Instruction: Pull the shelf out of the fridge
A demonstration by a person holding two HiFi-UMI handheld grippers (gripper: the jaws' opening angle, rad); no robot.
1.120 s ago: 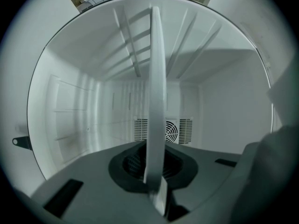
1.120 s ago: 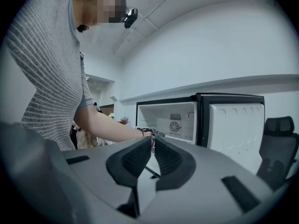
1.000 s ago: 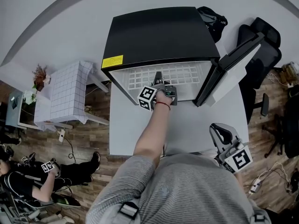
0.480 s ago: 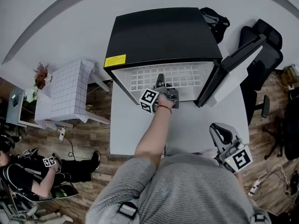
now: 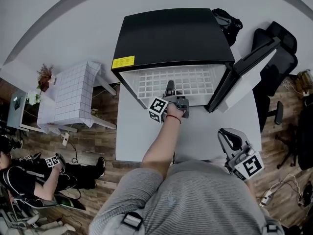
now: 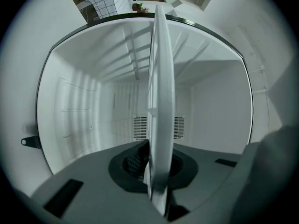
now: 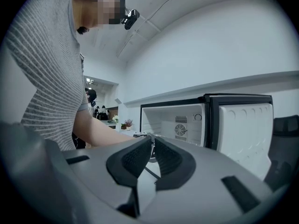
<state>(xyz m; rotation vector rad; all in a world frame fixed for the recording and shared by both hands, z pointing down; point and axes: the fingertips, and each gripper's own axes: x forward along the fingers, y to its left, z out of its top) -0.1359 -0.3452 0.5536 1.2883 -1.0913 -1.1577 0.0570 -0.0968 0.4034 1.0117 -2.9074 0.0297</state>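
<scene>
A black mini fridge (image 5: 171,33) stands on a white table (image 5: 205,136) with its door (image 5: 249,77) swung open to the right. Its white wire shelf (image 5: 178,80) sticks partly out of the front. My left gripper (image 5: 170,89) is shut on the shelf's front edge. In the left gripper view the shelf (image 6: 161,78) runs edge-on between the jaws of the left gripper (image 6: 156,167), with the white fridge interior behind. My right gripper (image 5: 230,137) hangs near my body at the table's right front, shut and holding nothing. The right gripper (image 7: 153,146) faces the open fridge (image 7: 177,120).
A small white tiled table (image 5: 73,94) with a plant (image 5: 44,75) stands left of the fridge table. A black office chair (image 5: 281,48) is right of the open door, a black bag (image 5: 227,21) behind the fridge. A person (image 5: 34,180) sits on the floor at lower left.
The left gripper has come slightly toward me with the shelf, and a little more of the wire grid shows outside the fridge. The right gripper has stayed put.
</scene>
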